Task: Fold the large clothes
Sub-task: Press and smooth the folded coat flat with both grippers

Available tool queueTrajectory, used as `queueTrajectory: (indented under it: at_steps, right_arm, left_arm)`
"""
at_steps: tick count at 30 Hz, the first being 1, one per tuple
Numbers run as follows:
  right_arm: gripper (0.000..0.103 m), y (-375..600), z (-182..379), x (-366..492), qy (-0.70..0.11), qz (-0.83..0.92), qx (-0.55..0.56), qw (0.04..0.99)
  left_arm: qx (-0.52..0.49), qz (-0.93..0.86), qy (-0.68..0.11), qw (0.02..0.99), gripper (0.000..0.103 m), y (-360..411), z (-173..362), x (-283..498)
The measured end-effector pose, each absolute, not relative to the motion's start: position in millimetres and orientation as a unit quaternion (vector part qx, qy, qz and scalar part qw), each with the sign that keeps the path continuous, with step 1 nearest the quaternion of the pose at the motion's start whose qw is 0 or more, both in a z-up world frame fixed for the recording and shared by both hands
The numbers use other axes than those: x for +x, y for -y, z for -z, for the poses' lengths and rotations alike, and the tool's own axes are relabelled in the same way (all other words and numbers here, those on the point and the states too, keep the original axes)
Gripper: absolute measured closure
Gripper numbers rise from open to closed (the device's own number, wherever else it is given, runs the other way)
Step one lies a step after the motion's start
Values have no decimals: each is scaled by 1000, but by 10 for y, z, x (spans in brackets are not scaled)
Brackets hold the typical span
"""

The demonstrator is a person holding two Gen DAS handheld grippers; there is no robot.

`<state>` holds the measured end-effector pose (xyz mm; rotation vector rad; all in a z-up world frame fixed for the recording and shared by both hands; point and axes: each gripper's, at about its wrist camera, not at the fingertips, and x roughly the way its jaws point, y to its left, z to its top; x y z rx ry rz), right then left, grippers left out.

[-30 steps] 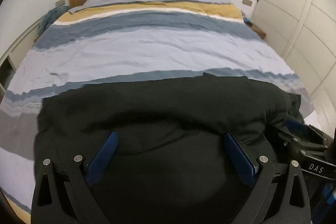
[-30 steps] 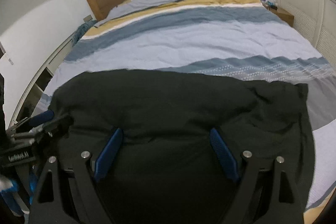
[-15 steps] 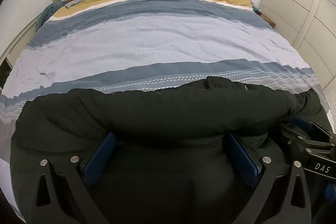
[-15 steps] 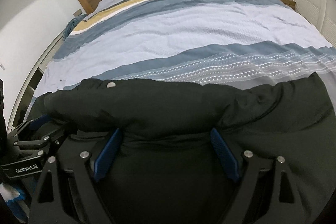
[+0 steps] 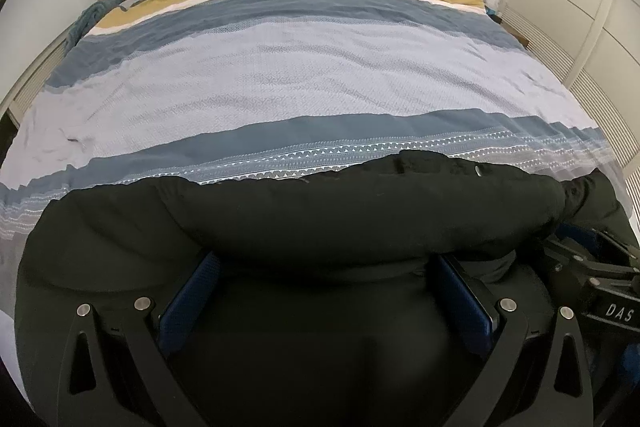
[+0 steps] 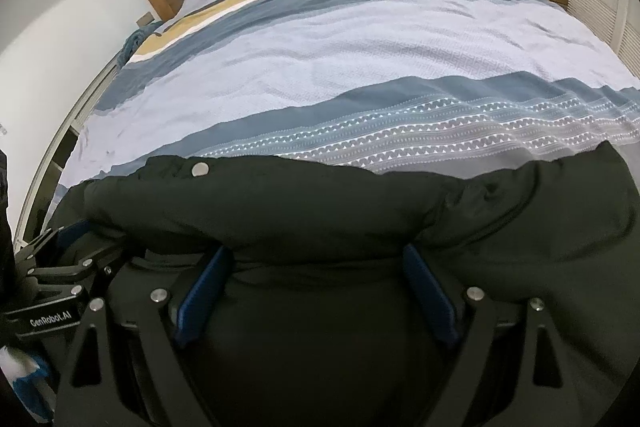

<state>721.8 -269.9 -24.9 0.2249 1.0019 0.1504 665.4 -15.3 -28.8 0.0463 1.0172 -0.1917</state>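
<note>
- Since a second ago, both tools have carried the far edge of the bulky black padded jacket back toward the near side, so more of the striped blue, grey and mustard duvet now shows beyond it.
- That jacket lies across the foot of the bed, its doubled-over roll draped over the tips of both tools.
- On the left tool, the blue-padded fingers stand wide apart, their tips hidden under the roll; I cannot tell whether any cloth is pinched.
- Likewise, the right tool has its jaws spread wide with fabric bulging over them, and a silver snap button sits near the roll's left end.
- Risk: puffy, slippery filling may spring back and undo the fold once support goes, because nothing is visibly clamped.
- Risk: uneven pulling by the two tools, which sit close together, could skew the folded edge.
- Risk: withdrawing from under the roll could snag fabric on a fingertip and drag the layer with it.
</note>
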Motion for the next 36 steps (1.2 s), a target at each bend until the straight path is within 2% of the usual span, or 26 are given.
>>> queueTrajectory:
  at_steps: [12,22,36]
  right_arm:
    - [15,2968,88,6978,-484,-6,87,871]
    - [15,2763,-329,6332,-446,-22,66,892]
    - [15,2726,-74,6078,-468,-31,56,881]
  left_arm:
    - [35,52,-491,869,0,-93,120,6424]
    - [46,15,-453,890,1,-385,-209,5785]
    - [25,11,-472,881,0,-548,30,5536]
